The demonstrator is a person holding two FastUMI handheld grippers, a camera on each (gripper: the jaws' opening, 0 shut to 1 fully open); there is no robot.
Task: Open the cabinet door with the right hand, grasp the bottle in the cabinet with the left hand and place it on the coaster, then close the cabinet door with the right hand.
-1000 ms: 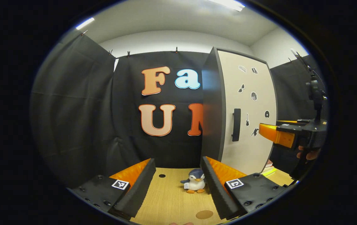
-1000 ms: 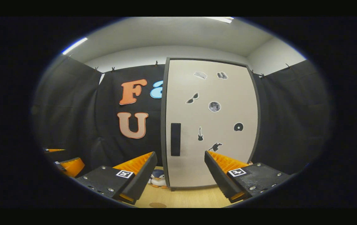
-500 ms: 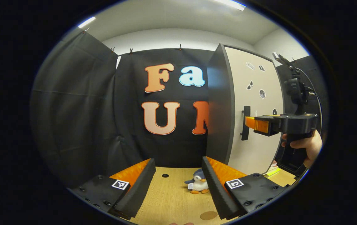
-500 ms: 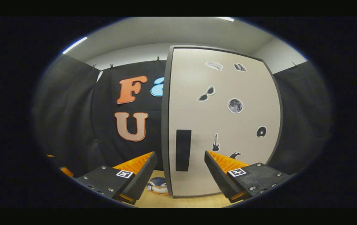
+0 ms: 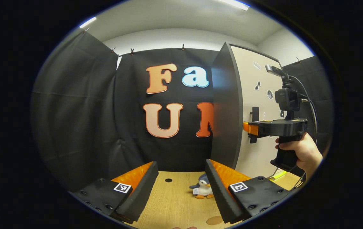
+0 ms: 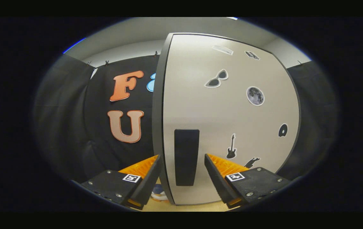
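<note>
The tall cabinet (image 5: 226, 108) stands on the table at the right; its pale door (image 6: 229, 121) is closed and hides the inside. A dark vertical handle (image 6: 186, 156) sits on the door's left side. My right gripper (image 6: 183, 178) is open, with a finger on either side of the handle and not pressing it. In the left gripper view a hand (image 5: 299, 152) holds that right gripper (image 5: 247, 128), level at the handle (image 5: 255, 114). My left gripper (image 5: 181, 187) hangs open over the wooden table (image 5: 171, 203), holding nothing. A round brown coaster (image 5: 214, 220) lies near its right finger.
A small penguin plush (image 5: 203, 188) sits on the table at the cabinet's front left corner, and also peeks out in the right gripper view (image 6: 159, 190). Black cloth walls close in the left and back. Some flat items lie on the table right of the cabinet (image 5: 278, 174).
My right gripper has moved forward to the door, so the handle now stands between its fingers. The left gripper has barely shifted.
</note>
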